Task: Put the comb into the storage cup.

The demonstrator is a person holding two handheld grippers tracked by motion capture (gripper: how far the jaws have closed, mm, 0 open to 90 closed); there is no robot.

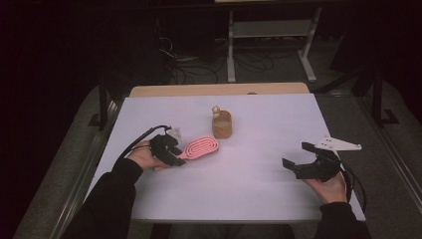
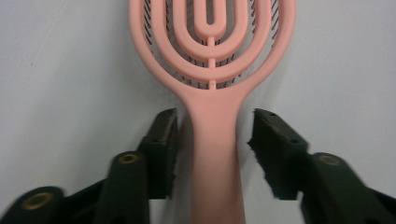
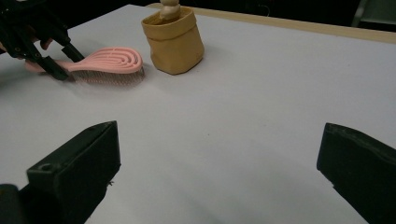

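A pink vented hairbrush (image 1: 201, 147) lies bristles-down on the white table (image 1: 249, 179), left of centre. In the left gripper view its handle (image 2: 215, 154) runs between the two black jaws. My left gripper (image 1: 178, 158) straddles that handle, with a narrow gap showing on each side, so the pads do not press on it. The right gripper view shows the same brush (image 3: 109, 59) with the left gripper (image 3: 58, 60) over its handle. My right gripper (image 1: 294, 154) rests at the table's right, jaws wide open with nothing between them (image 3: 219, 140).
A small tan pouch (image 1: 222, 124) with a pale knobbed thing sticking out of its top stands just behind the brush head (image 3: 173, 39). A wooden strip (image 1: 219, 89) borders the table's far edge. A white frame (image 1: 268, 40) and cables stand on the dark floor beyond.
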